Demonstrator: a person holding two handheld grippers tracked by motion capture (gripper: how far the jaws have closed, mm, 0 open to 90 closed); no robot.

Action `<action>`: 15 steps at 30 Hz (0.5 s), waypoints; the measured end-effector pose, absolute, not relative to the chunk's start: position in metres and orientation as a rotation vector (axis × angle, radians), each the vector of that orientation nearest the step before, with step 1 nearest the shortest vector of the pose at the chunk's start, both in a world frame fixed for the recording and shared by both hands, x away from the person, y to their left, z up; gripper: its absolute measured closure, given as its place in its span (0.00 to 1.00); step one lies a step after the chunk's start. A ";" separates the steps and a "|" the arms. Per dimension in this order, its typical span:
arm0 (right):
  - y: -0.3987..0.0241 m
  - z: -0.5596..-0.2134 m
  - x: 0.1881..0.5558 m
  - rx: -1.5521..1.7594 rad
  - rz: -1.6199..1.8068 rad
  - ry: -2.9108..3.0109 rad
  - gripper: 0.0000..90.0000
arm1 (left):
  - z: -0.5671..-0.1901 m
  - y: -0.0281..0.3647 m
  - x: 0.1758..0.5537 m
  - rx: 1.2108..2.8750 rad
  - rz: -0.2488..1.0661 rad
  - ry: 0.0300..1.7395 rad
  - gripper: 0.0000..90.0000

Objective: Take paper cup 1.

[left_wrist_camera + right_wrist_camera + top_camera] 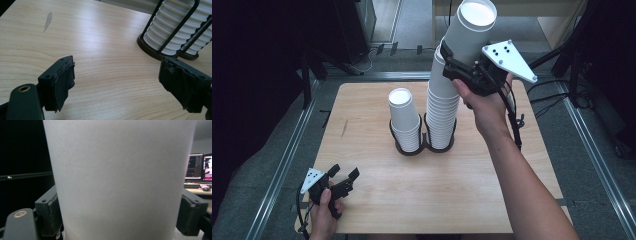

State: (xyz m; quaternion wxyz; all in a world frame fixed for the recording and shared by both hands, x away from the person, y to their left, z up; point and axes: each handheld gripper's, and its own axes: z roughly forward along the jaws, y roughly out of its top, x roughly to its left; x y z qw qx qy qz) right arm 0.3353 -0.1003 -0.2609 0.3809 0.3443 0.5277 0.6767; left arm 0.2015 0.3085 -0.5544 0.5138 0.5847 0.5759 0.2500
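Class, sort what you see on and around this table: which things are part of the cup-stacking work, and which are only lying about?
Part of the job:
top cup, clamped in the right claw
tall cup stack
short cup stack
black wire holder
left claw, open over the table

Lying about:
monitors
floor cables

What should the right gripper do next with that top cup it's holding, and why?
Probably lift a little higher, straight up. The right gripper is shut on the top cup, whose base looks still nested in the tall stack. Once free, it could go onto the short stack. The left gripper rests open.
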 end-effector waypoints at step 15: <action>-0.132 -0.263 0.324 0.888 1.695 1.305 0.15 | -0.555 0.308 0.201 1.403 0.607 1.386 0.15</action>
